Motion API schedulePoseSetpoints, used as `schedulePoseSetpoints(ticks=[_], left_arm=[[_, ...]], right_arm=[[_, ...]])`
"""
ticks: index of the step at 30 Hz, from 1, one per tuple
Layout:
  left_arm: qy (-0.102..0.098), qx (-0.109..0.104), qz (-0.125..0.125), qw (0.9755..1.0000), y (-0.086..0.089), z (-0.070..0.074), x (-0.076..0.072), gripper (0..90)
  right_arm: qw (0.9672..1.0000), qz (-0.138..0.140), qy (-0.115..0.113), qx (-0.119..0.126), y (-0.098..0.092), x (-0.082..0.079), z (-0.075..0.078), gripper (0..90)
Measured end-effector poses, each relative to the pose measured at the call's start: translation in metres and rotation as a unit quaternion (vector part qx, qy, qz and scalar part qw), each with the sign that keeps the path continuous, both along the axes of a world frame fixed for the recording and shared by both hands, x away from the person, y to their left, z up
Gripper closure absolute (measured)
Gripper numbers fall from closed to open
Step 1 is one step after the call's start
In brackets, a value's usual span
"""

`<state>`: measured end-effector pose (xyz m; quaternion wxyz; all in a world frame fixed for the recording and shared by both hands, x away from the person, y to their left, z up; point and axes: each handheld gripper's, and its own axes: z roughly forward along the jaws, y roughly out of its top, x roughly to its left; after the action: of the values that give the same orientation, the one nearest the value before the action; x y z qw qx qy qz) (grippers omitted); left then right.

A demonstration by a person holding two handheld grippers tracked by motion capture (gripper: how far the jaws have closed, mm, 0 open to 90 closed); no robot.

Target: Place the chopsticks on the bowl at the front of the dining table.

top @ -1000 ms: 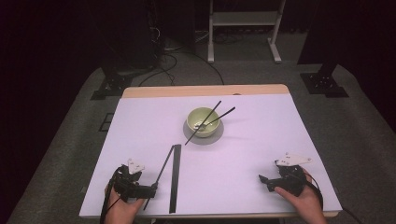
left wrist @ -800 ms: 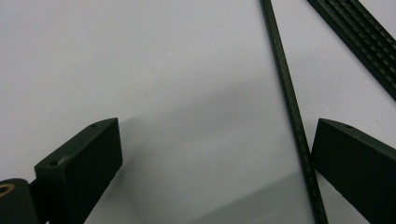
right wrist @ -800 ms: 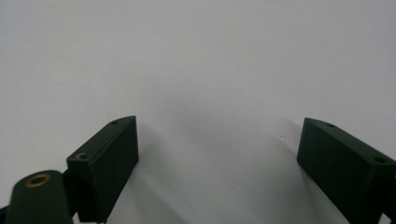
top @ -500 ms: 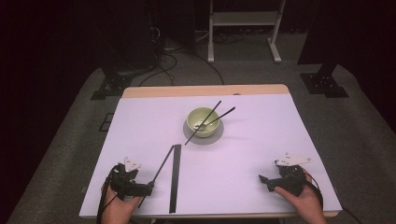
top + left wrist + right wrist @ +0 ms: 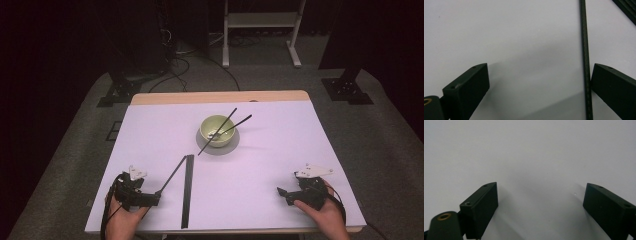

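Shifted slightly nearer 1 loose chopstick (image 5: 585, 62), left gripper (image 5: 150, 199) spread wide around it, not clenched. Right gripper (image 5: 281, 192) released, empty. 2 chopsticks (image 5: 226, 129) already in bowl (image 5: 218, 130); grasp pending.

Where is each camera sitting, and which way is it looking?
High view: above the person's side, looking forward and down at the table, bowl, both hands and tongs.
Left gripper view: rides the left tongs, looking along open jaws at a thin black stick.
Right gripper view: rides the right tongs, jaws open over bare table.
Shared: that stick.
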<state>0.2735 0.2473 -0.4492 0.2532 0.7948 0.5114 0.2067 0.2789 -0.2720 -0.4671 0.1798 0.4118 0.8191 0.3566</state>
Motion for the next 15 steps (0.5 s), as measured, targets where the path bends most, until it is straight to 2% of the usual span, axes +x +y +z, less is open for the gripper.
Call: schedulePoseSetpoints(ticks=[15], left_arm=[[-0.004, 0.004, 0.016, 0.9999, 0.017, 0.002, 0.009, 1.2]], right_arm=[[1.0000, -0.001, 0.000, 0.001, 0.000, 0.000, 0.000, 11.2]])
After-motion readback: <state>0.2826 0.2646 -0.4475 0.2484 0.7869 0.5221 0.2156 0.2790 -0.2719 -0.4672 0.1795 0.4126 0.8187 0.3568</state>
